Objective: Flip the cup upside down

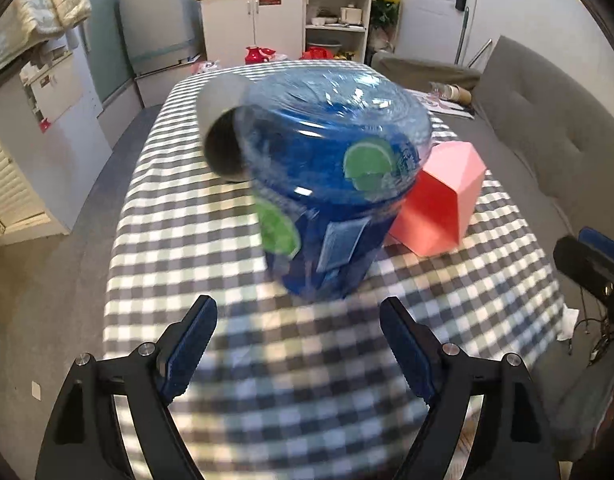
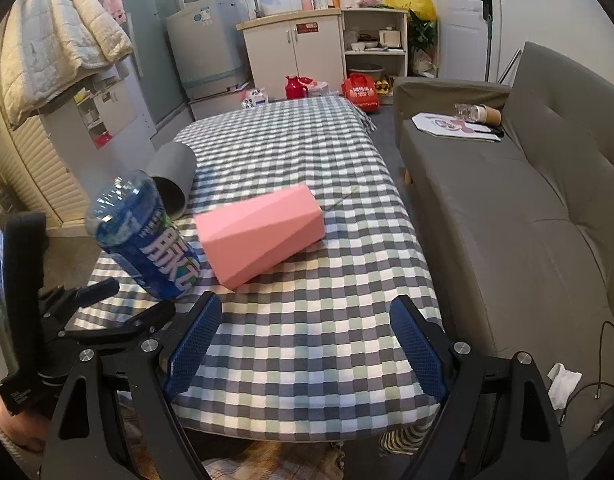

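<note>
I see both my left tool (image 1: 299, 344) and right tool (image 2: 305, 344) spread apart, gripping nothing. The blue cup (image 2: 147, 236) stands tilted near the checkered bench's (image 2: 307, 152) left edge, beside a pink box (image 2: 259, 234).

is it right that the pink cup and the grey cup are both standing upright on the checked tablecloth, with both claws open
Not quite. The pink cup and the grey cup both lie on their sides on the checked tablecloth, as the right wrist view shows. The rest holds: the left claw and the right claw are both open.
</note>
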Action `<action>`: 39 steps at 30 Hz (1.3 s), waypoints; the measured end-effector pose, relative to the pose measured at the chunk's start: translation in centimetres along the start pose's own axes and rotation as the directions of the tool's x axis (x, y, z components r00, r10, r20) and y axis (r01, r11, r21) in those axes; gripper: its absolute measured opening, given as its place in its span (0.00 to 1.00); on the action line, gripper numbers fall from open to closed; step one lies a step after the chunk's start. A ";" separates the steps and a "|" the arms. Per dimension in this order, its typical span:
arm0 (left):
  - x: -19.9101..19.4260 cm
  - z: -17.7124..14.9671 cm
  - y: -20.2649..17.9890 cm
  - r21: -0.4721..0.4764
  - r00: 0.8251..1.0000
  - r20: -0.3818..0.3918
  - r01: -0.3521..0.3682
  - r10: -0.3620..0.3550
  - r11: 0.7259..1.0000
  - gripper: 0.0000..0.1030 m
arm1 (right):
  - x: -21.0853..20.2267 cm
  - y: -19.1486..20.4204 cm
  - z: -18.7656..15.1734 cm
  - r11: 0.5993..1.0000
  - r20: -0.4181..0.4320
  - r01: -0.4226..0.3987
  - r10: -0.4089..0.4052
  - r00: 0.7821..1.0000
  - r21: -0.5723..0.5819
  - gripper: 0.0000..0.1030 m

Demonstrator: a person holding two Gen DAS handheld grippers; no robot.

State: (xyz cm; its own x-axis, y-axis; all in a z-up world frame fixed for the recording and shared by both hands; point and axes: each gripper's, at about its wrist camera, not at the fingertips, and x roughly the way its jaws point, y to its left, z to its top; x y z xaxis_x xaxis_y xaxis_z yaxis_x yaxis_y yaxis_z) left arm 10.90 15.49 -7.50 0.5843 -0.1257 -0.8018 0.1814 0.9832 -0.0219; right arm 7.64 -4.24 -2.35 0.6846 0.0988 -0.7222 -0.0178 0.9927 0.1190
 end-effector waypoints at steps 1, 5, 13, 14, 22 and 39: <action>-0.7 -0.3 0.2 -0.008 1.000 0.014 -0.005 0.005 1.000 0.84 | -0.5 0.2 0.1 1.000 0.009 -0.002 0.002 1.000 -0.002 0.84; -4.8 -1.6 1.7 -0.062 0.990 0.138 -0.022 0.030 0.998 0.84 | -2.6 1.3 0.0 1.000 0.061 -0.019 0.020 0.998 -0.008 0.84; -11.9 -4.0 3.3 -0.099 0.910 0.401 -0.075 0.108 0.992 0.84 | -5.5 4.8 -2.7 0.996 0.213 0.001 0.017 0.977 -0.087 0.84; -12.5 -4.5 3.7 -0.110 0.901 0.419 -0.072 0.112 0.991 0.88 | -5.7 5.0 -2.9 0.996 0.229 0.007 0.014 0.973 -0.091 0.84; -12.6 -6.5 5.0 -0.126 0.908 0.405 -0.066 0.112 0.990 1.00 | -6.0 5.8 -4.6 0.996 0.292 0.036 -0.010 0.956 -0.084 1.00; -12.7 -7.2 4.6 -0.116 0.902 0.411 -0.095 0.135 0.989 1.00 | -6.3 5.7 -5.2 0.997 0.306 0.032 -0.007 0.952 -0.075 1.00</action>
State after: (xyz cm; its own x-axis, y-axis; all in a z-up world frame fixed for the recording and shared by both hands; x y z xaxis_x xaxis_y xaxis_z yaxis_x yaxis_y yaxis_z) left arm -1.42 22.55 -1.73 0.8764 -0.0355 -0.4802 0.0321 0.9994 -0.0153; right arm -0.60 1.18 -0.65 0.8748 0.0660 -0.4800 -0.0509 0.9977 0.0444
